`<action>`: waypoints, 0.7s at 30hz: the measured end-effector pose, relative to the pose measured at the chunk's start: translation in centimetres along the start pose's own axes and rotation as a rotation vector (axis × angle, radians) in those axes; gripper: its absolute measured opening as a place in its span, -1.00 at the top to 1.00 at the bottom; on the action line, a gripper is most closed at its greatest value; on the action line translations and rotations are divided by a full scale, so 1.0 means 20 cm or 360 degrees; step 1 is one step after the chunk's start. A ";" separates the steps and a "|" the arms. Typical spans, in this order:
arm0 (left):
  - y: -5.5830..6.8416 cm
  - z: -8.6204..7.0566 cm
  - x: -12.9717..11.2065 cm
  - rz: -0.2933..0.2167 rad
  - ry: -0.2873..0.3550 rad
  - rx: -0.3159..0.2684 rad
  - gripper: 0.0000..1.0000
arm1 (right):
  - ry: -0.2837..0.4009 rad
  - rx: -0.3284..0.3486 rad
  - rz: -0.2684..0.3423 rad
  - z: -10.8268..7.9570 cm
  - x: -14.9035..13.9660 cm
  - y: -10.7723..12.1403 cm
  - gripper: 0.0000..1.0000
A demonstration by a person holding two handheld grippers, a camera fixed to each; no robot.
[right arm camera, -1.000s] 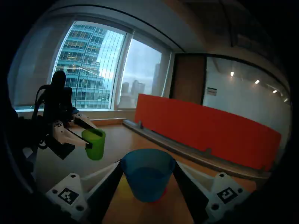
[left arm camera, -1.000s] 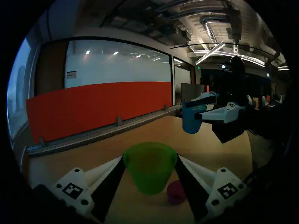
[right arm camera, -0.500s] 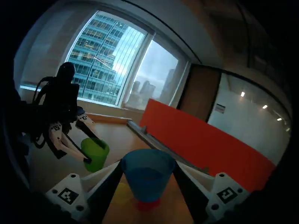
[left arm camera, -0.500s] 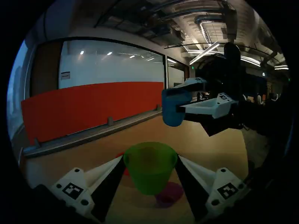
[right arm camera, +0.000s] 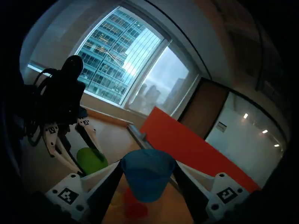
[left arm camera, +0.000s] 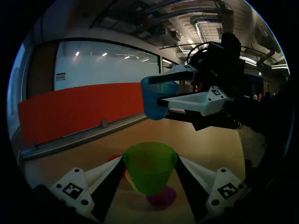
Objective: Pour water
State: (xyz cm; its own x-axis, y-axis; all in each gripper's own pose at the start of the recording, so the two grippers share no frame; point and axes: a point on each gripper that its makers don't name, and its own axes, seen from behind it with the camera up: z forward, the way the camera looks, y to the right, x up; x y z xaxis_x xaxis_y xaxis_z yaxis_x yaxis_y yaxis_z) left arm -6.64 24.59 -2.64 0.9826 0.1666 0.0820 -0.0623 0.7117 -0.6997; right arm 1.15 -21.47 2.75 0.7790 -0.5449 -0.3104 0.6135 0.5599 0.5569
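Over the table (left arm camera: 209,145), the right tool (left arm camera: 156,91) holds the blue cup (left arm camera: 157,100) high beyond the green cup (left arm camera: 149,173) clamped in the left tool (left arm camera: 149,158).

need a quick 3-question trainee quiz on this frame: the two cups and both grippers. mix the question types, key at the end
1. Multiple choice: which cup is held by the left gripper? A) blue B) green C) red
2. True or false: in the left gripper view, the blue cup hangs higher than the green cup.
3. Fill the gap: the blue cup sits between the fingers of the ___ gripper.

Key: 1 B. 2 true. 3 right, that is, the right gripper.
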 end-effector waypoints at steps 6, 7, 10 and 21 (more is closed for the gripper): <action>0.02 0.02 0.02 0.0003 0.0014 -0.0019 -0.78 | 0.0015 0.0000 -0.0137 0.03 0.05 0.01 -0.88; 0.02 0.02 0.03 0.0003 0.0016 -0.0022 -0.78 | 0.0020 -0.0002 -0.0156 0.04 0.06 0.01 -0.87; 0.03 0.02 0.04 0.0004 0.0022 -0.0029 -0.78 | 0.0037 -0.0010 -0.0215 0.05 0.09 0.02 -0.87; 0.08 0.03 0.08 0.0014 0.0036 -0.0072 -0.78 | 0.0076 -0.0026 -0.0402 0.10 0.17 0.04 -0.86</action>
State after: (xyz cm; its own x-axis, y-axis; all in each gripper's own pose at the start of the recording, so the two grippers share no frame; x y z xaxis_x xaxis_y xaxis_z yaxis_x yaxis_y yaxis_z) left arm -5.28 26.45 -3.20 0.9857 0.1573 0.0600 -0.0637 0.6785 -0.7318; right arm 4.03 -24.11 3.65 0.6058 -0.6387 -0.4744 0.7911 0.4201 0.4447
